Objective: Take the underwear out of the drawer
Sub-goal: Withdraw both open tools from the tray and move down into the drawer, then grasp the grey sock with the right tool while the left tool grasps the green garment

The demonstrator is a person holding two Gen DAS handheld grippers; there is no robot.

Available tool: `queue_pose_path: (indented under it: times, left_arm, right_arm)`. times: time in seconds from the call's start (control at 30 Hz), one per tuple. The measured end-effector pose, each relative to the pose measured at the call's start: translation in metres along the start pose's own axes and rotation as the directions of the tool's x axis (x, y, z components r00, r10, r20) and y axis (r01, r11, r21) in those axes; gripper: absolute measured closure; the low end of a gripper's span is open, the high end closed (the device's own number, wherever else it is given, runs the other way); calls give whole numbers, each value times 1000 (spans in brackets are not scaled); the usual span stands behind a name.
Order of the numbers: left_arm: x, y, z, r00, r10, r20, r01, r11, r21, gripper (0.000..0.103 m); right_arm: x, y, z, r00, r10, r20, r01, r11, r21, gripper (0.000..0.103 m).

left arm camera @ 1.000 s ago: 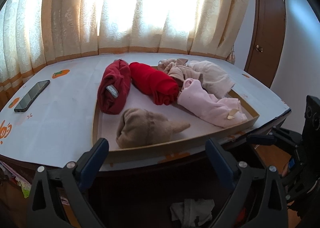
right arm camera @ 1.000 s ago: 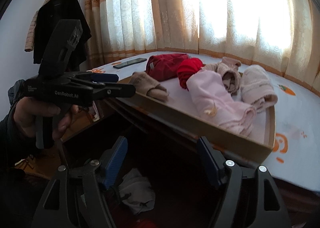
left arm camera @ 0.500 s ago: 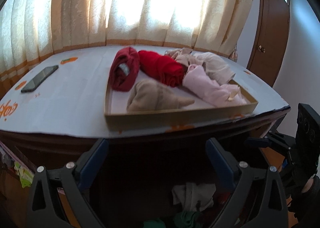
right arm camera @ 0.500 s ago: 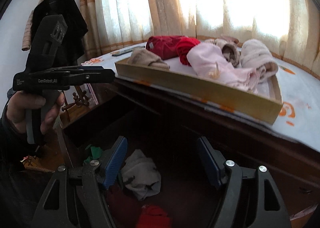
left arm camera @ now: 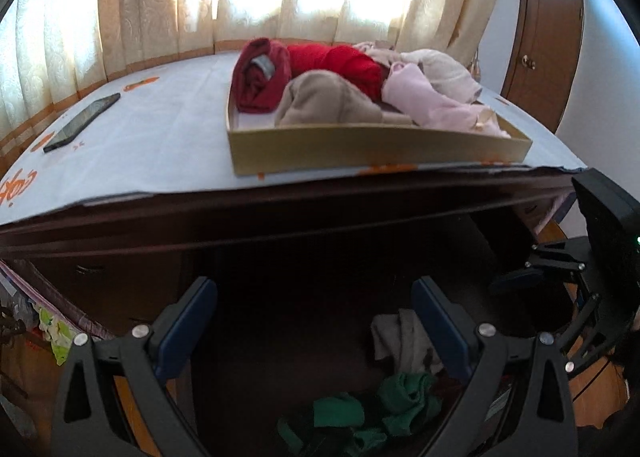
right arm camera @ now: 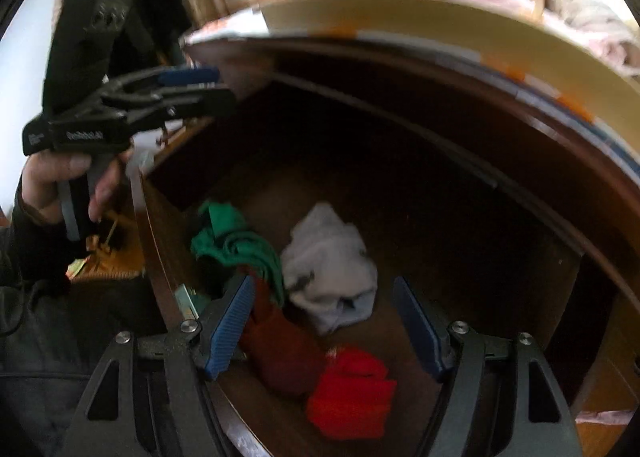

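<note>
The person's left hand (right arm camera: 60, 185) is wrapping around the grip of the left hand-held gripper (left arm camera: 314, 321), holding it out over the left edge of the open drawer (right arm camera: 160, 241); a dark sleeve is covering the wrist. In its own view this gripper is tilting down toward the dark drawer space, its blue ribbed pads standing wide apart with nothing between them, so it is released.

The right hand-held gripper (right arm camera: 324, 321) is pointing steeply down into the drawer, its black frame and blue ribbed pads spread apart and gripping nothing, released as well.

The drawer is dark brown wood with a smooth floor. Inside it soft underwear is lying in crumpled heaps: a pale grey piece (right arm camera: 330, 277) bunched up near the middle, a green piece (right arm camera: 236, 245) twisted beside it on the left, a dark red-brown piece (right arm camera: 280, 353) in front of them, and a bright red folded piece (right arm camera: 350, 393) nearest the camera. The grey piece is lying just beyond the gap between the right gripper's pads, apart from both; the dark red-brown piece is sitting close against the left pad, though I cannot tell whether it is touching.

Above, on the pale cloth-covered tabletop (left arm camera: 160, 137), a shallow cardboard tray (left arm camera: 380, 151) is holding rolled garments in red, beige and pink, and a black phone (left arm camera: 82, 121) is lying flat well to the left of it
</note>
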State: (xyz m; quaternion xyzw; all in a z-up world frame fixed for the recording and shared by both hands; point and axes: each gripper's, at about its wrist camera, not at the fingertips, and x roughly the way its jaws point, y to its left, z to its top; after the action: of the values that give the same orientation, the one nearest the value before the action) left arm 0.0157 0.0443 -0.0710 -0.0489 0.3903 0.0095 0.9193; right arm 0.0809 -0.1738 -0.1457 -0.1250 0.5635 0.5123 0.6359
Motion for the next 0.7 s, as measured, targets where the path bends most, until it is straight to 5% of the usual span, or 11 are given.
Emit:
queue_pose_path:
  times: [0.2,0.27,0.37,0.5,0.7]
  left_arm:
    - [3,2,-3,1000,-7,-20,7,1000,9,4]
    - [4,1,-4,1000,-9,-26,9,1000,9,4]
    - [7,-1,-5,999,-22,-37,22,1000,13,4]
    - [11,-4,-7,998,-11,-57,13,999,30,4]
    - [11,-2,-10,997,9,-79,-5,999,54,4]
  right_arm:
    - [8,-15,3,987,22,-161,-30,999,-44,40]
    - [11,-20,3,974,67,-218,-79,996,-50,49]
    - [18,-22,3,947,125,-295,-151,986,-67,50]
    - [28,-20,9,949,91,-301,-120,990,-79,50]
    - [36,-15,24,981,8,-193,-21,998,-65,50]
